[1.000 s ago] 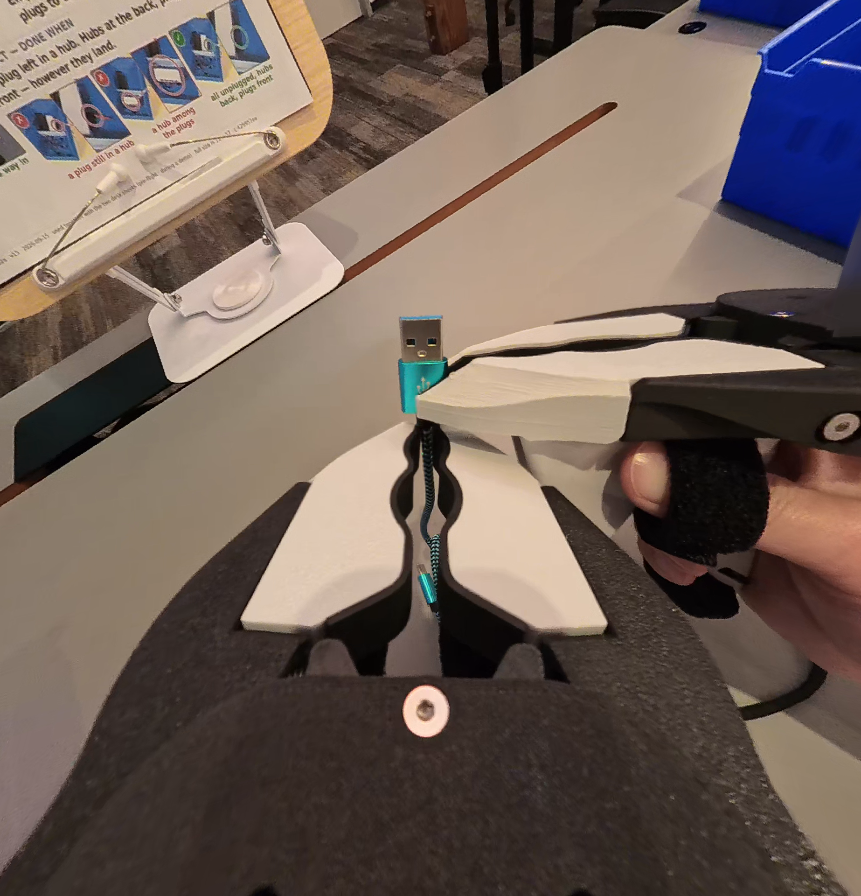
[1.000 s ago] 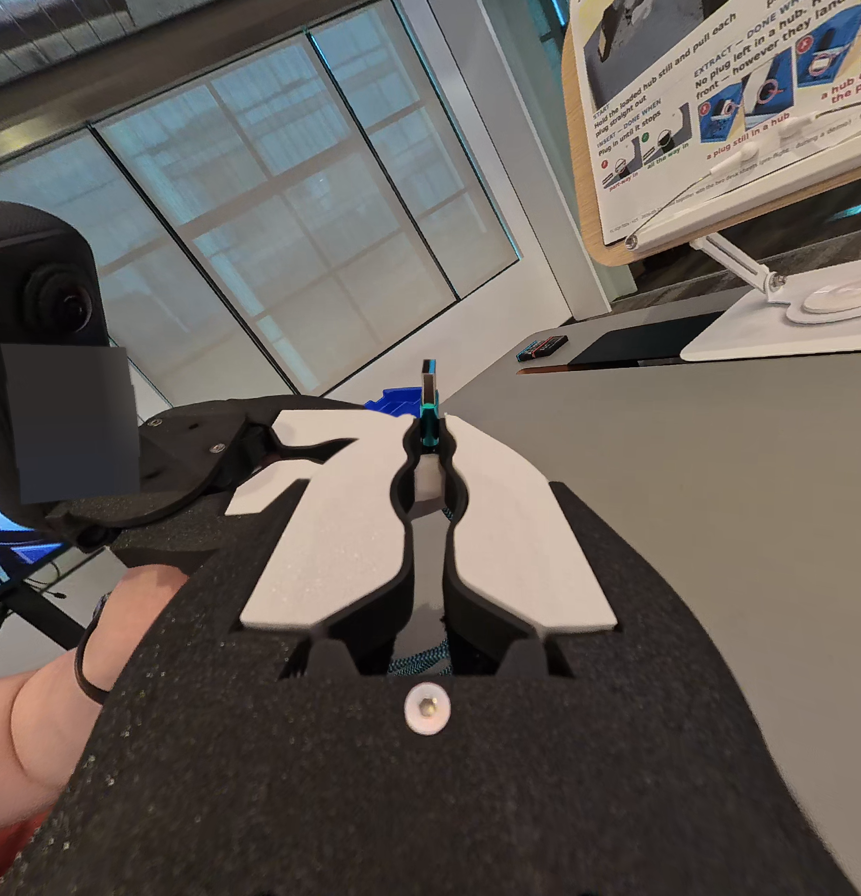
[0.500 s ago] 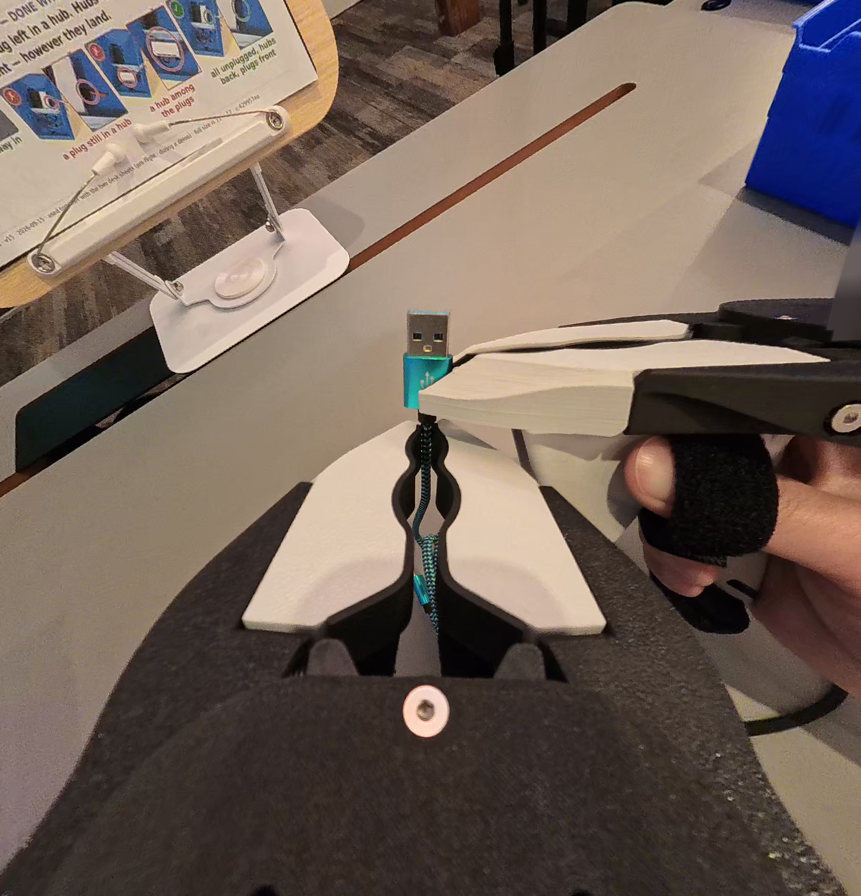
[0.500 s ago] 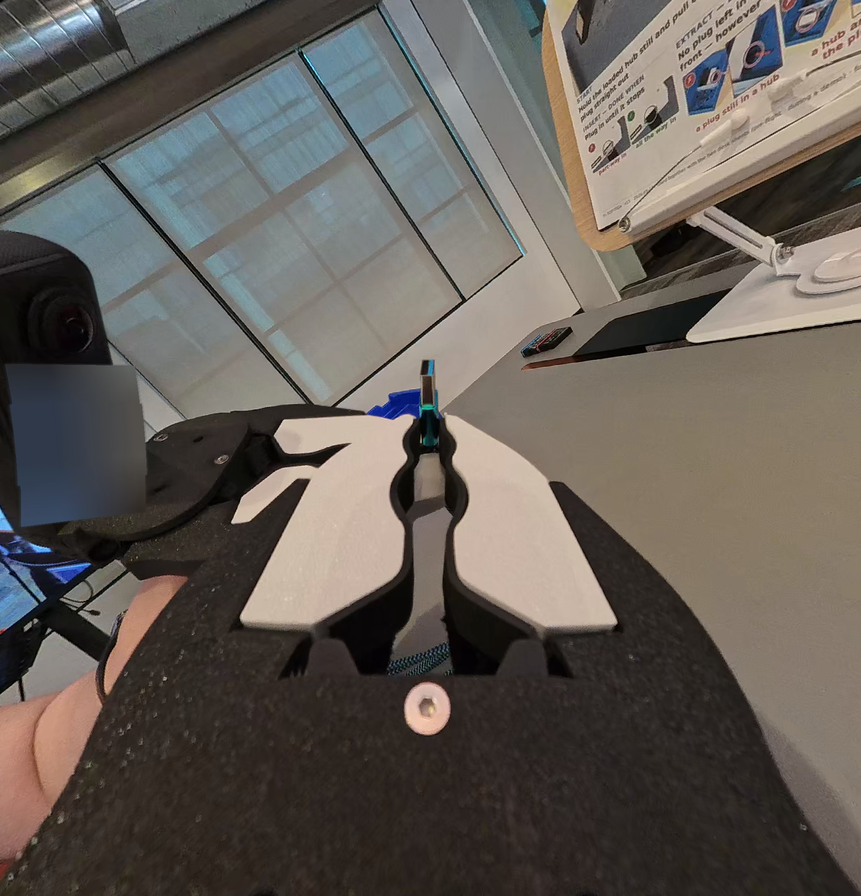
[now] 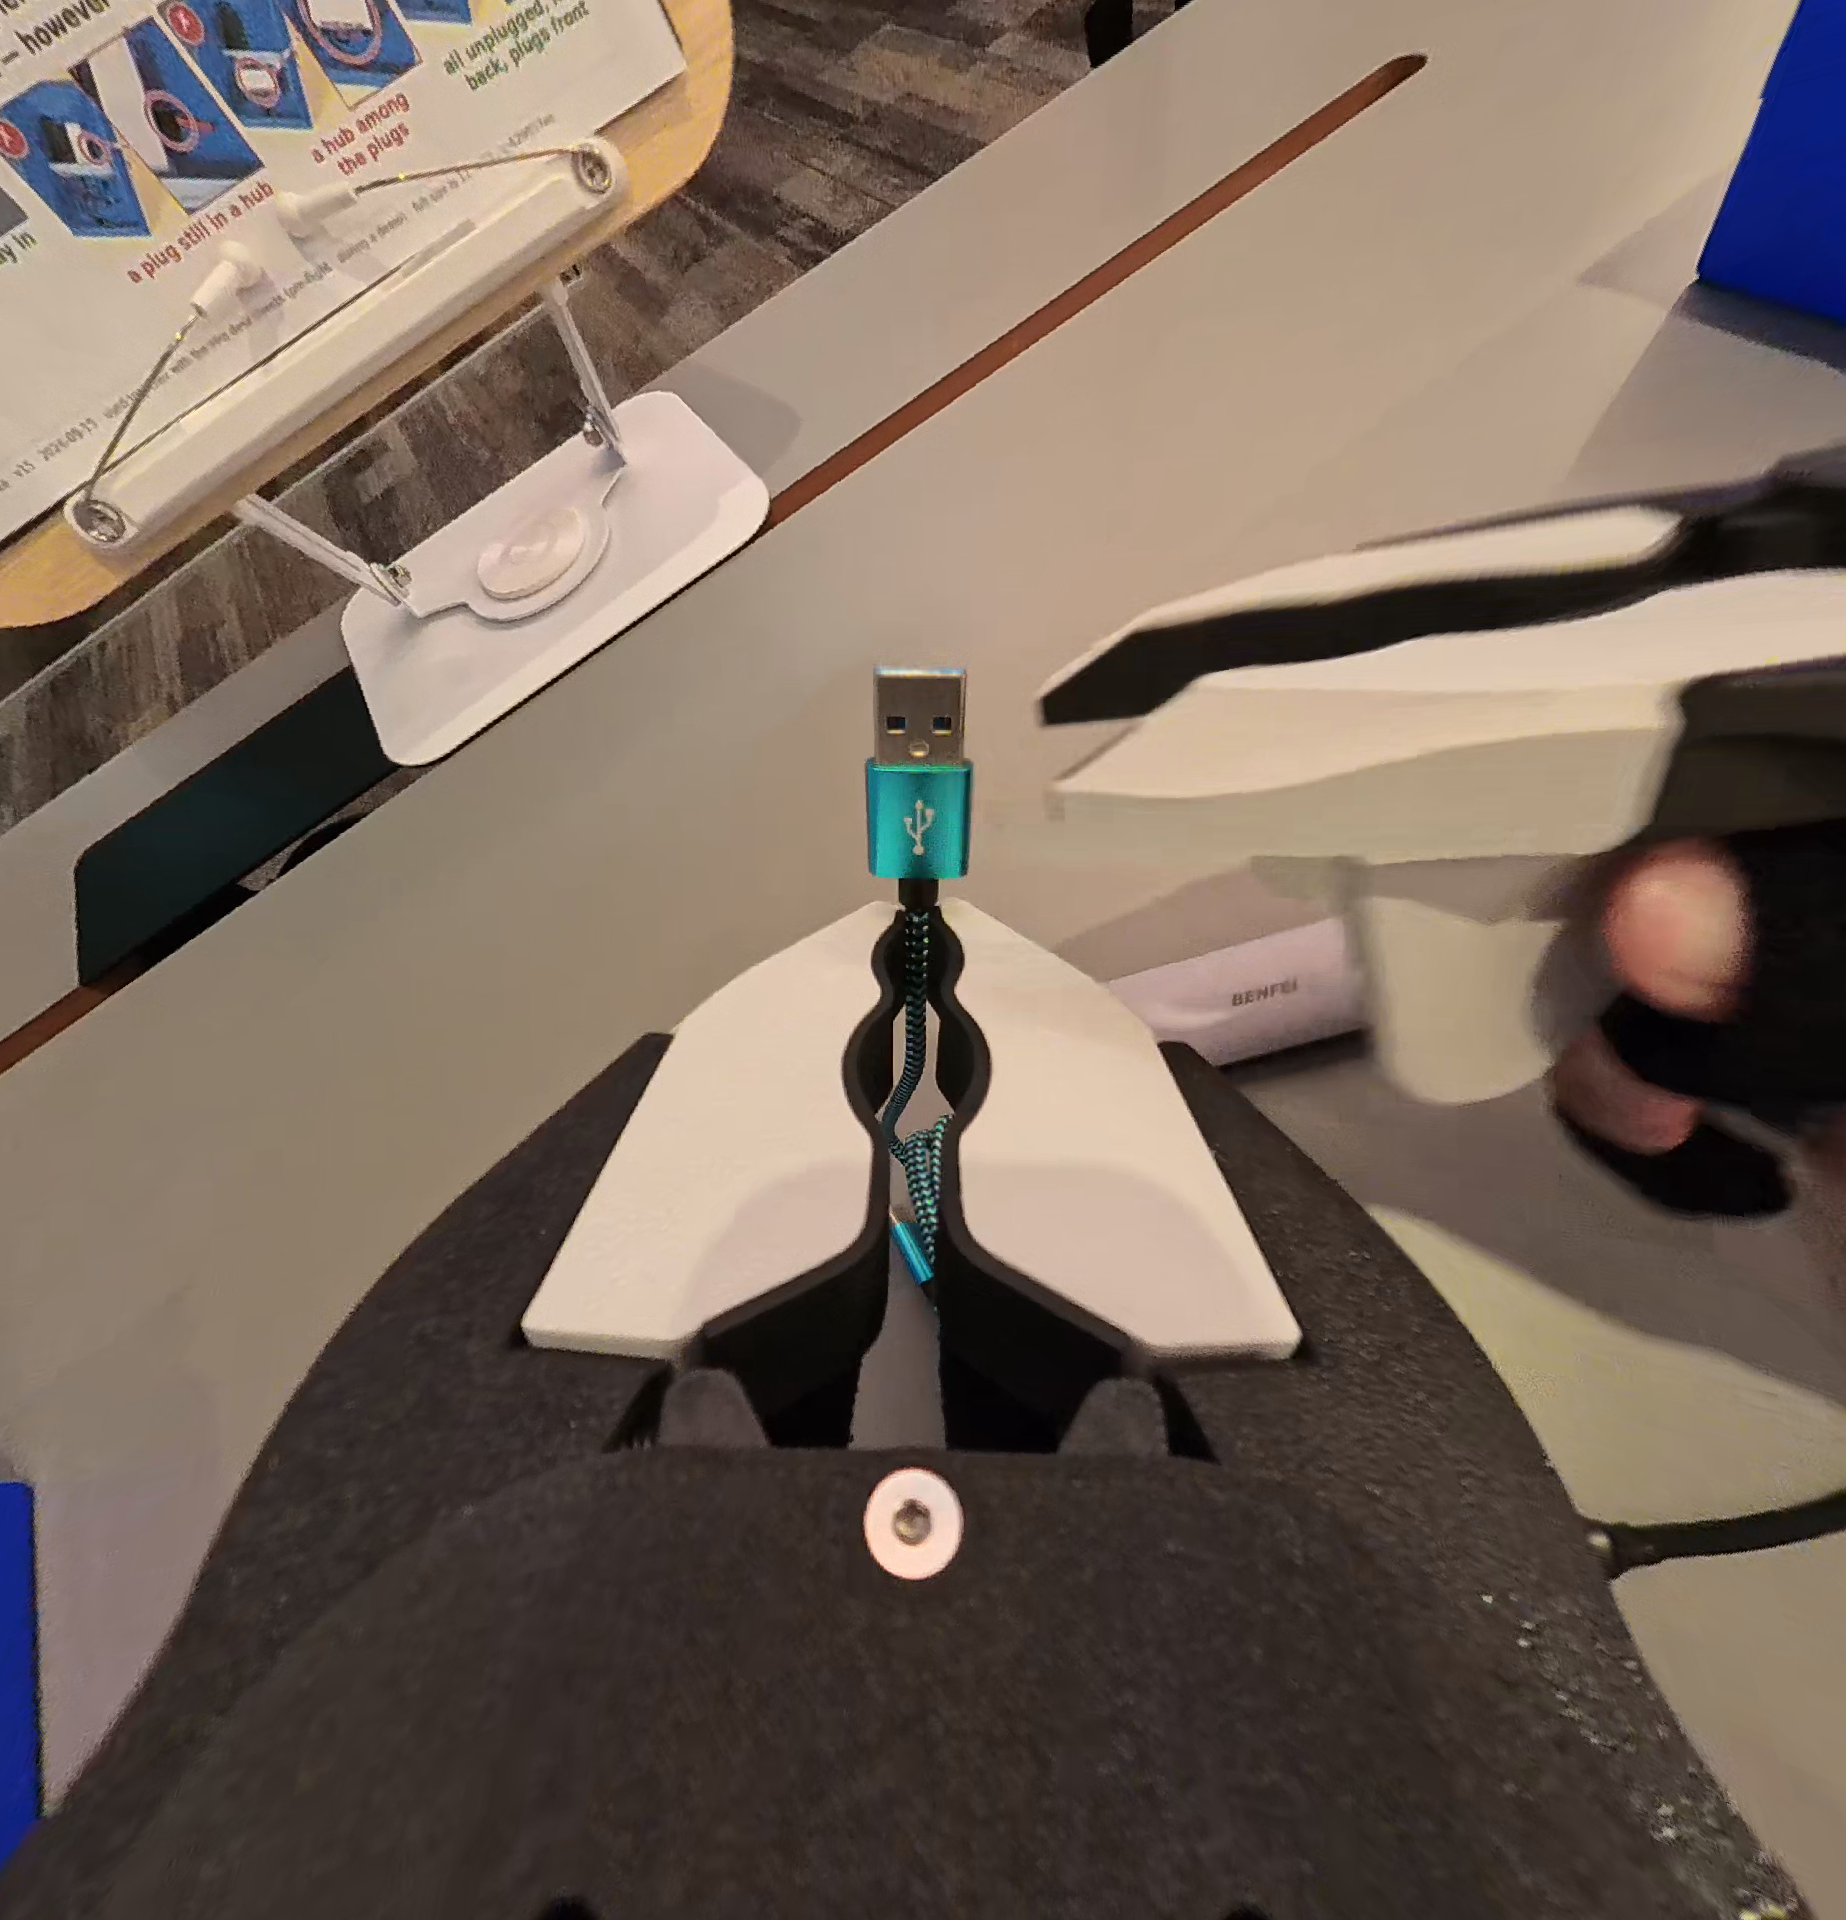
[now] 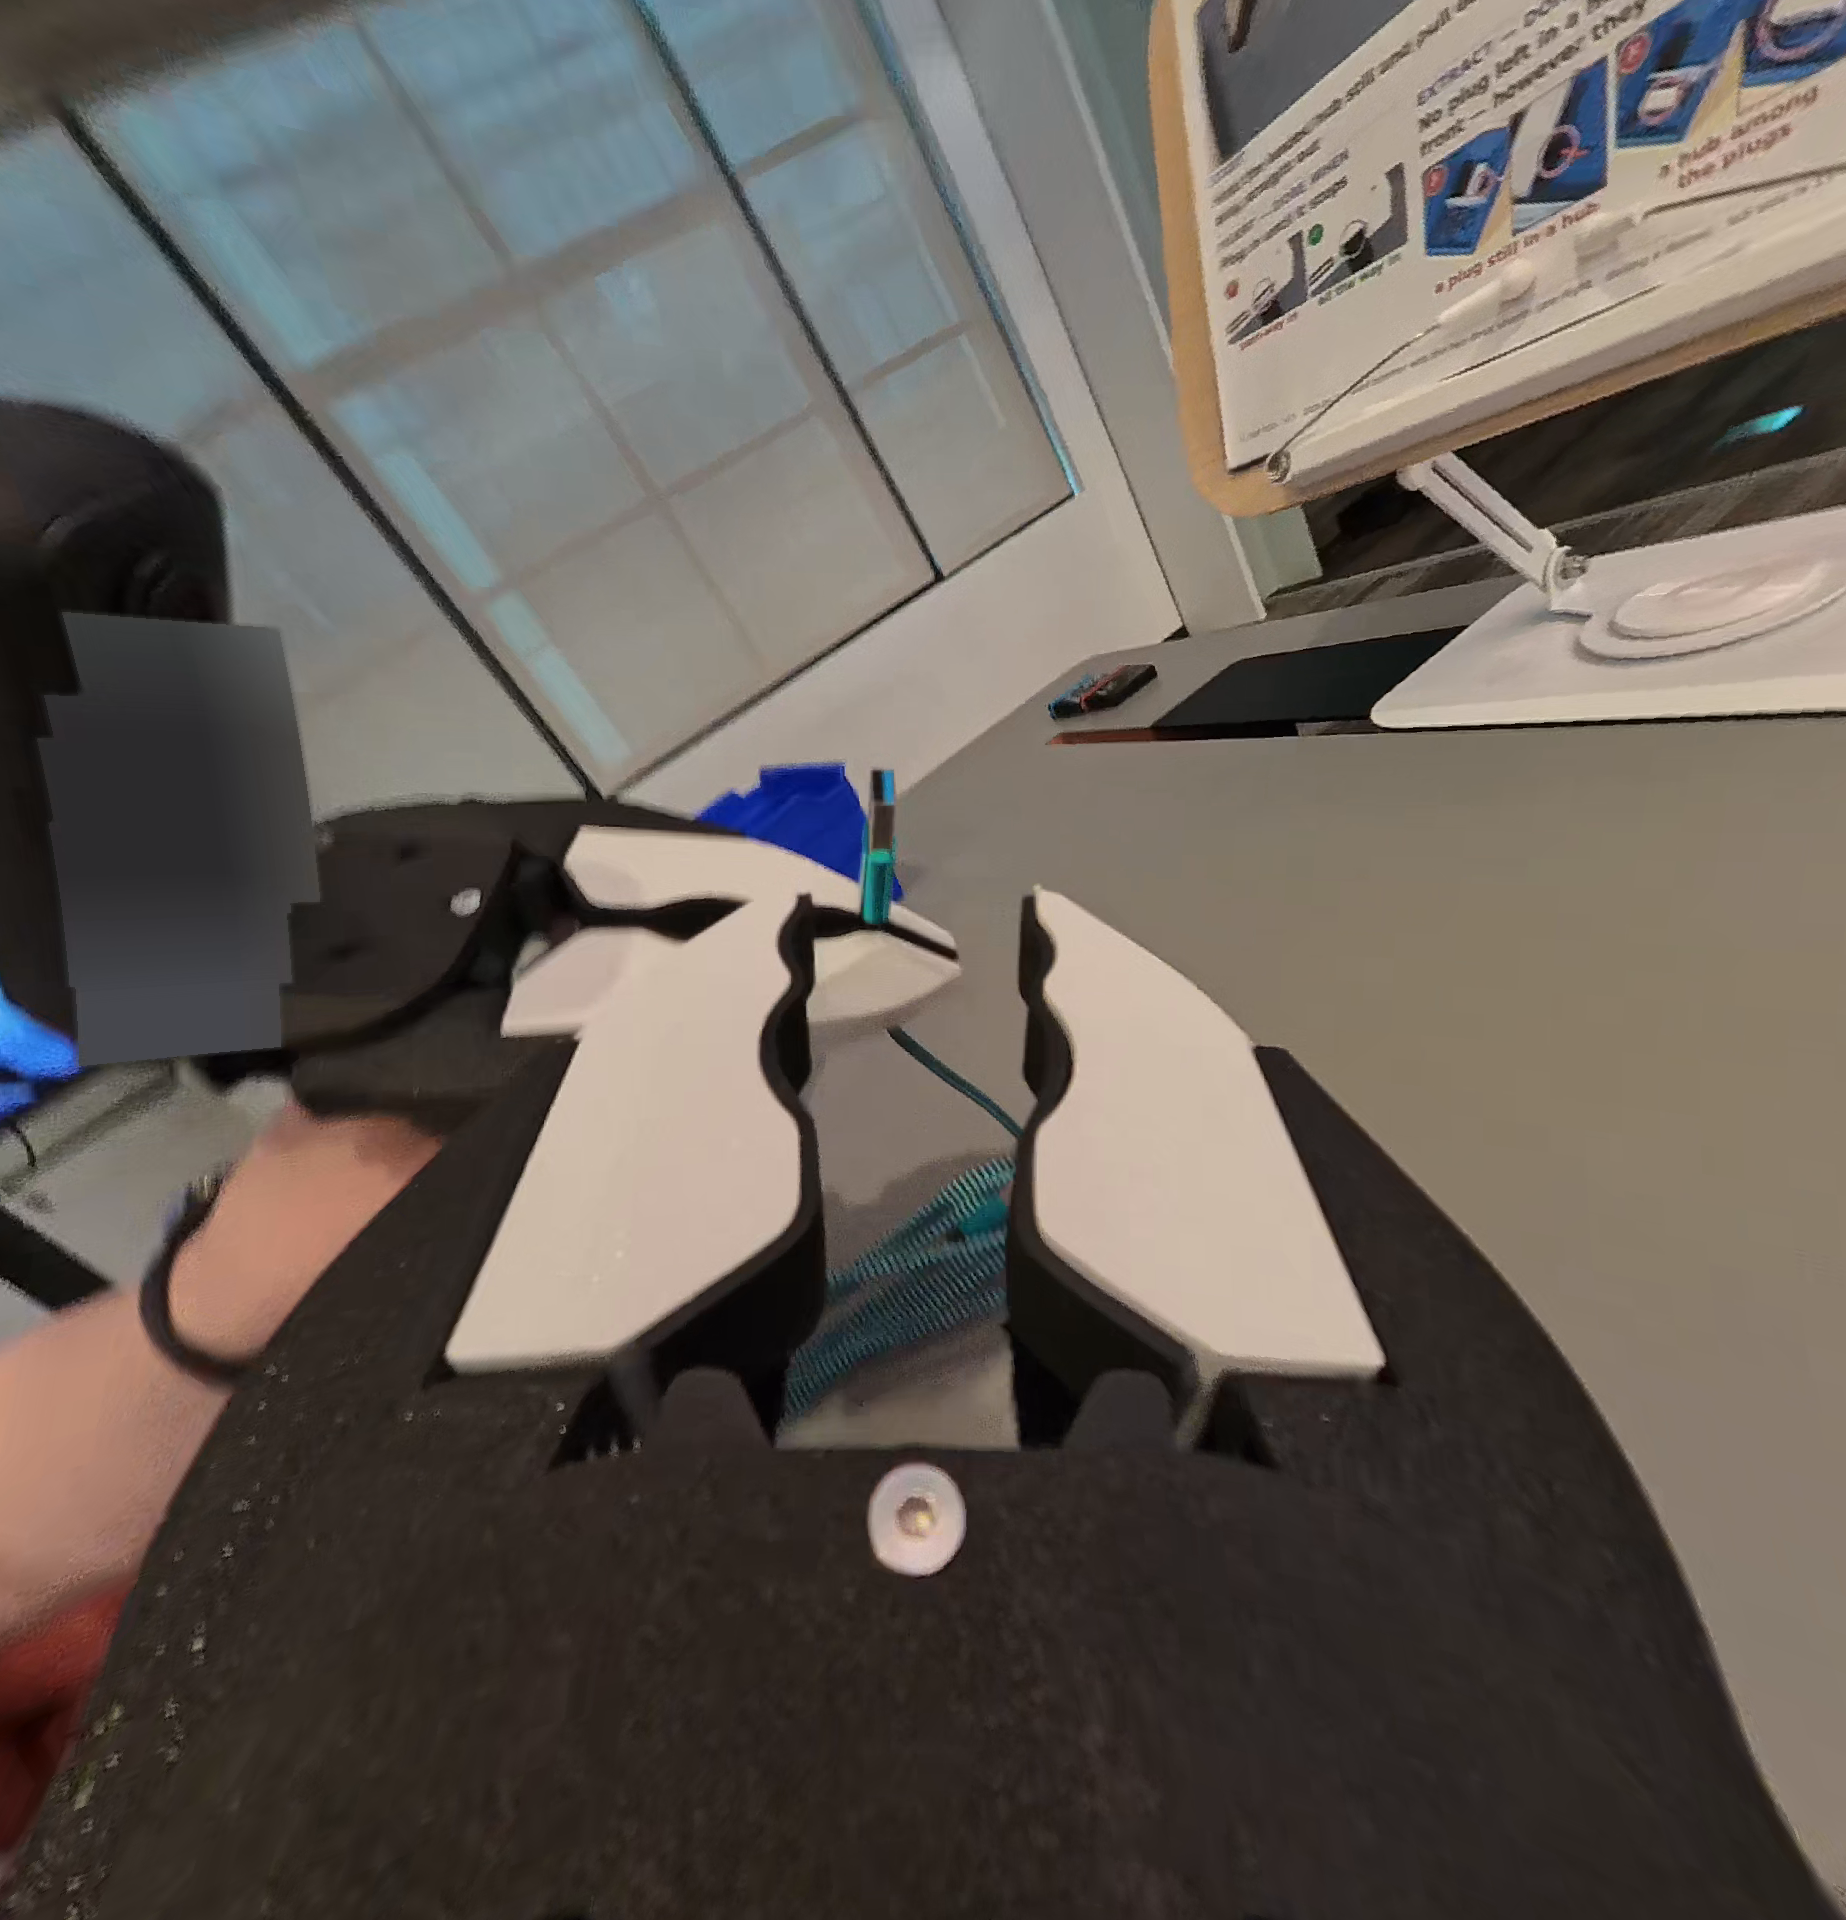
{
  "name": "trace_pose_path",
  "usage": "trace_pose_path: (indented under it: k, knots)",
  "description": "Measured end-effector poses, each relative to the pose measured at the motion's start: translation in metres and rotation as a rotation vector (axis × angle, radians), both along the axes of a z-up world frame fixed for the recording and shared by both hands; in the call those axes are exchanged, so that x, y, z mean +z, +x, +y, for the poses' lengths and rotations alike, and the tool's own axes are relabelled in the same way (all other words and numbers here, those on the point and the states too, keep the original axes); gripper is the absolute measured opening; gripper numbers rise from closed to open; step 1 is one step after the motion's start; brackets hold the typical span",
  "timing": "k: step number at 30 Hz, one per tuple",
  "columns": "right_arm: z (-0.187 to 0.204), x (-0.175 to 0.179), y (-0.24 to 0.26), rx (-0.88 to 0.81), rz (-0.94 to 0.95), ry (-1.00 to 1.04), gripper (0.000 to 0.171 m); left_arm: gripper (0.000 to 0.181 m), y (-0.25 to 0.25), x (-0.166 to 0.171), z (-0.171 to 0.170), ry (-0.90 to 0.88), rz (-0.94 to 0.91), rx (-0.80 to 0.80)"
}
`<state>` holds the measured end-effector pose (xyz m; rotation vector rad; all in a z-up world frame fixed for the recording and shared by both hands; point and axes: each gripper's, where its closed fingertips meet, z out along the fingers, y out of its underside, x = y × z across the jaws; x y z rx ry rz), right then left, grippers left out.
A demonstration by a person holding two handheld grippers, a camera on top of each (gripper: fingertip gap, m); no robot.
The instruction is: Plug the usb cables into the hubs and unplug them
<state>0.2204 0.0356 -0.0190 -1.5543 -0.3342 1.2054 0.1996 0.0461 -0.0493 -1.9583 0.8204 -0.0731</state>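
Note:
A teal USB-A plug (image 5: 919, 790) on a teal-and-black braided cable (image 5: 914, 997) stands upright over the grey table. My left gripper (image 5: 917, 914) is shut on the cable just below the plug. The cable's other small end hangs between its fingers. My right gripper (image 5: 1049, 748) is open and blurred, a little to the right of the plug and apart from it. In the right wrist view my right gripper (image 6: 914, 909) is open and empty. There the plug (image 6: 879, 862) rises from the left gripper (image 6: 924, 951) just beyond it, with cable loops (image 6: 898, 1278) below. A white hub (image 5: 1251, 997) lies under the right gripper.
A stand with an instruction sheet has its white base (image 5: 555, 582) at the table's far left, also seen in the right wrist view (image 6: 1677, 644). A blue bin (image 5: 1823, 156) is at the far right. A brown slot (image 5: 1054, 312) runs along the table. A black cord (image 5: 1729, 1527) lies at the right. Some 4 cm of space lies between my two pairs of fingers.
My right gripper has let go of the teal plug, opened, and drawn back to the right. My left gripper still holds the cable, with the plug upright.

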Motion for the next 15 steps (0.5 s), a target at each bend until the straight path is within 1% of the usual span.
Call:
trace_pose_path:
  k: [2, 4, 5, 6, 7, 8, 10, 15]
  knots:
    - [-0.01, -0.01, 0.012, 0.076, -0.139, 0.06, 0.038, 0.002, -0.005, -0.002, -0.001, -0.011, 0.015, -0.006]
    - [-0.016, -0.037, 0.035, 0.131, -0.388, 0.105, 0.055, 0.002, -0.011, -0.004, -0.003, -0.019, 0.035, -0.013]
    - [-0.017, -0.053, 0.05, 0.136, -0.534, 0.136, 0.053, 0.002, -0.013, -0.004, -0.004, -0.022, 0.044, -0.018]
    - [-0.018, -0.068, 0.065, 0.139, -0.66, 0.158, 0.056, 0.002, -0.015, -0.004, -0.005, -0.023, 0.051, -0.022]
    - [-0.02, -0.079, 0.074, 0.153, -0.747, 0.167, 0.058, 0.002, -0.017, -0.003, -0.006, -0.024, 0.056, -0.027]
    - [-0.024, -0.087, 0.078, 0.181, -0.795, 0.175, 0.058, 0.002, -0.017, -0.004, -0.006, -0.027, 0.06, -0.031]
    - [-0.03, -0.099, 0.074, 0.232, -0.831, 0.182, 0.06, 0.002, -0.017, -0.004, -0.008, -0.031, 0.063, -0.041]
    - [-0.028, -0.137, 0.064, 0.288, -0.958, 0.113, 0.058, 0.002, -0.014, -0.009, -0.011, -0.057, 0.063, -0.058]
